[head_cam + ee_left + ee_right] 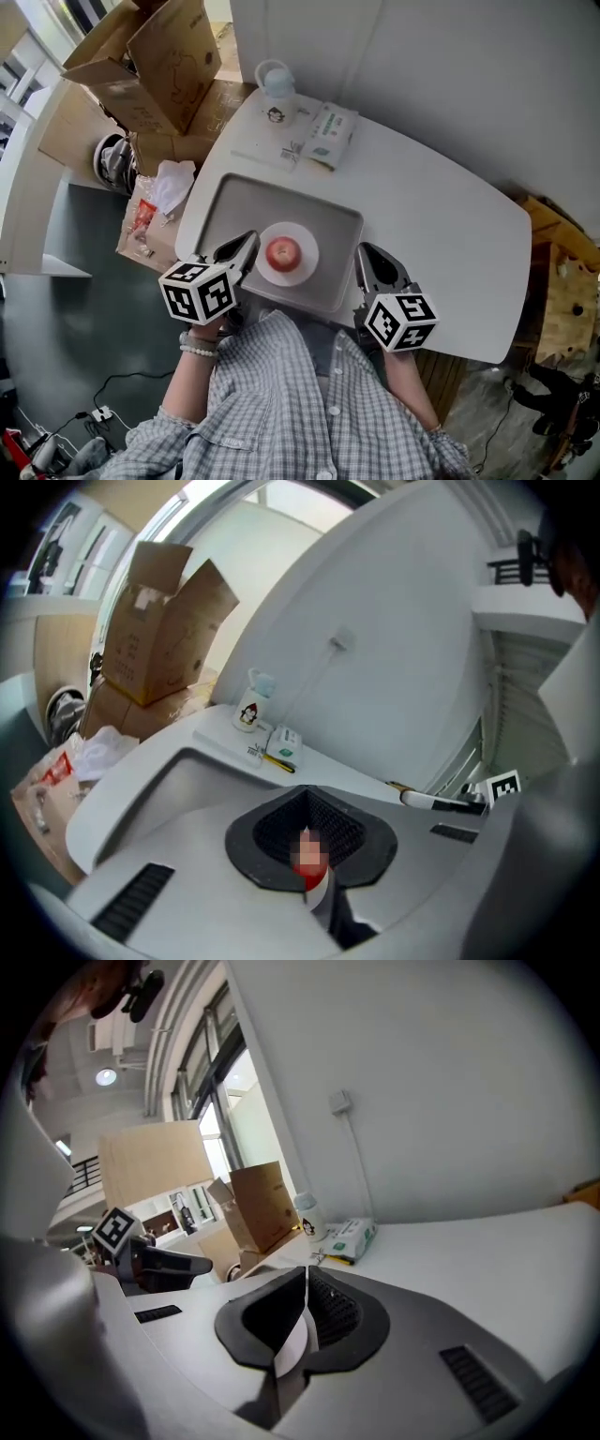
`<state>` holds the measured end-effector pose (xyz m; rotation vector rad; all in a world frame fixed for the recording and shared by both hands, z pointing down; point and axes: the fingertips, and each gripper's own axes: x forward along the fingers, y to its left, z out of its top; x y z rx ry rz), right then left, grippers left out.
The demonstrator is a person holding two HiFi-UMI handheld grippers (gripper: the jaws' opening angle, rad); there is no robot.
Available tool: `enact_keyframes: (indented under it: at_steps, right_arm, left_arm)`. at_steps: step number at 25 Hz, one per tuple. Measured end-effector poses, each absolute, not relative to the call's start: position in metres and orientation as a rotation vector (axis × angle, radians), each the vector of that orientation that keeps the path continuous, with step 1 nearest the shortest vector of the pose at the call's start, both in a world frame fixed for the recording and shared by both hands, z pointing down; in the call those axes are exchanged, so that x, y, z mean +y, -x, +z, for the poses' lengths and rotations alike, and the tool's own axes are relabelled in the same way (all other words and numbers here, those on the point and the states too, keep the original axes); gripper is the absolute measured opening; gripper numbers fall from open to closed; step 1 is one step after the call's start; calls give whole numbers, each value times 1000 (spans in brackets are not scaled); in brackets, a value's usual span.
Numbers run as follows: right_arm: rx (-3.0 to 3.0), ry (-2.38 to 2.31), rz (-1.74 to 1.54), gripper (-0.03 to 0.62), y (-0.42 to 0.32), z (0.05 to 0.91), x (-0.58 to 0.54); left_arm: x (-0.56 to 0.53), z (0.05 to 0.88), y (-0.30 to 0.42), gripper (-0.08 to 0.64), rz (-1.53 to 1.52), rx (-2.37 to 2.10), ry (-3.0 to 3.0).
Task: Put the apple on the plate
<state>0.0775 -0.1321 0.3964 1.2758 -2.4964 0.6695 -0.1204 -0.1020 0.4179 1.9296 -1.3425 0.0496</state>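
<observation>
My left tongs [249, 244] pressed together, empty, tips just beside small round white plate [306, 266]. My right tongs [366, 255] likewise closed, holding nothing, near plate's other side. Round red apple [283, 253] sits on plate, inside grey rectangular tray [234, 202] on white desk [441, 234]. Beyond, white mug [274, 80].

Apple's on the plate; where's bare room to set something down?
Bare: the table right of the tray, to its right edge, and the tray's far-left corner beyond the plate. Crowded: the table's far-left end, with mug and tissue pack; the left gripper and right gripper flank the plate.
</observation>
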Motion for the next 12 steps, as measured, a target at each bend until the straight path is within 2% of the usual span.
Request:
enact_keyframes:
  at_steps: [6, 12]
  right_arm:
    - [-2574, -1301, 439, 26, -76, 355, -131]
    - [-2659, -1327, 273, 26, -78, 313, -127]
  left_arm:
    - [-95, 373, 102, 8, 172, -1400, -2154]
    - [-90, 330, 94, 8, 153, -1459, -2299]
